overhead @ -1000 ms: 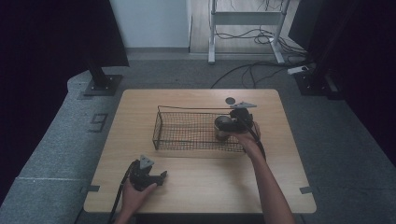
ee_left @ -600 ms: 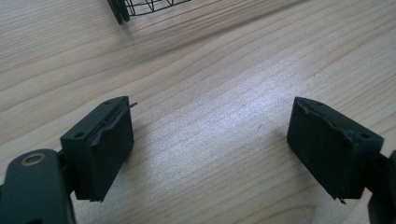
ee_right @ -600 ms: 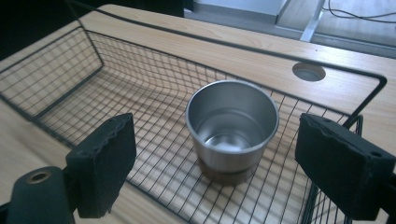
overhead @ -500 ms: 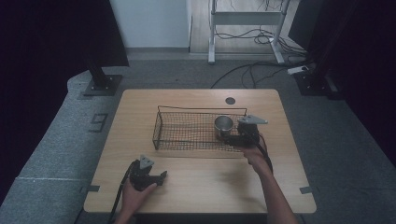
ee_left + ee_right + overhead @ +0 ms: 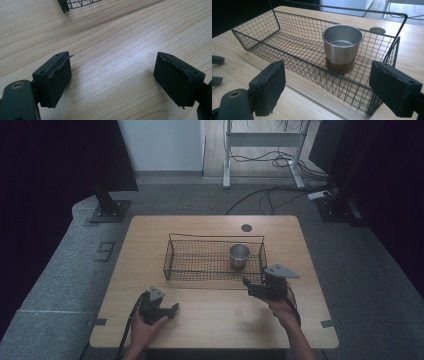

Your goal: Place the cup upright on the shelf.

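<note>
Near left on the desk (image 5: 210,320), the left gripper (image 5: 172,309) rests with its jaws wide apart and empty. The wire basket (image 5: 215,237) at centre holds one steel cup (image 5: 239,255), upright at its right end. Just in front of the basket, the right gripper (image 5: 248,288) has jaws apart and empty, though they have just been closing. It should draw back level, clear of the wire wall.

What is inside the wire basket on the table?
Inside the wire basket one metal cup stands upright near one end. The basket floor under the cup is covered, so it cannot be seen.
</note>
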Available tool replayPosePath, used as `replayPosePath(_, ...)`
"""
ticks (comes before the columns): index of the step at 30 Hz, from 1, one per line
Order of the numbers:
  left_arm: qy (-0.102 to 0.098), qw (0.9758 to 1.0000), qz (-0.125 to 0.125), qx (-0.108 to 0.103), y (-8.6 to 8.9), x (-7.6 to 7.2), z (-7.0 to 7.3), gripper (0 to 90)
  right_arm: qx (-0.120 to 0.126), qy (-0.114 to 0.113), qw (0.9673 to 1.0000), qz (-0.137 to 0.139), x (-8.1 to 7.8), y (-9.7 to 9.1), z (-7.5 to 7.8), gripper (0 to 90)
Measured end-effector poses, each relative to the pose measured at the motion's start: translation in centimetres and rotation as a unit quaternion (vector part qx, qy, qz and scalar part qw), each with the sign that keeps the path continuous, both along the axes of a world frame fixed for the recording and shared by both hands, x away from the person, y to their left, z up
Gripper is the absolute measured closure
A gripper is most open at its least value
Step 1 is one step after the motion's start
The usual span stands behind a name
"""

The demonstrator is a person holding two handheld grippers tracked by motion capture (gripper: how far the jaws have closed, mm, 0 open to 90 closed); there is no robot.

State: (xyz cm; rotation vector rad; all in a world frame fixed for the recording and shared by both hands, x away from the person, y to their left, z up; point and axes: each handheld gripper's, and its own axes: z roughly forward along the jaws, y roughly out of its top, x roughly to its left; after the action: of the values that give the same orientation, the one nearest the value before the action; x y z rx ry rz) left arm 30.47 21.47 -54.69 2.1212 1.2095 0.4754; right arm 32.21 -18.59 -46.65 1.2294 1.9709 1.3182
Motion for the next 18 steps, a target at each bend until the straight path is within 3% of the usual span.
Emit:
replayPosePath(9, 0.0, 1.0, 0.0, 0.0, 0.0, 0.0, 0.0, 14.6, -0.002, 0.007, 1.0, 0.003, -2.5, -1.5, -1.1, 15.0)
replayPosePath(18, 0.0, 1.0, 0.0, 0.0, 0.0, 0.0, 0.0, 14.6, -0.005, 0.026, 0.9996, -0.011, -3.1, -2.5, -2.8, 15.3)
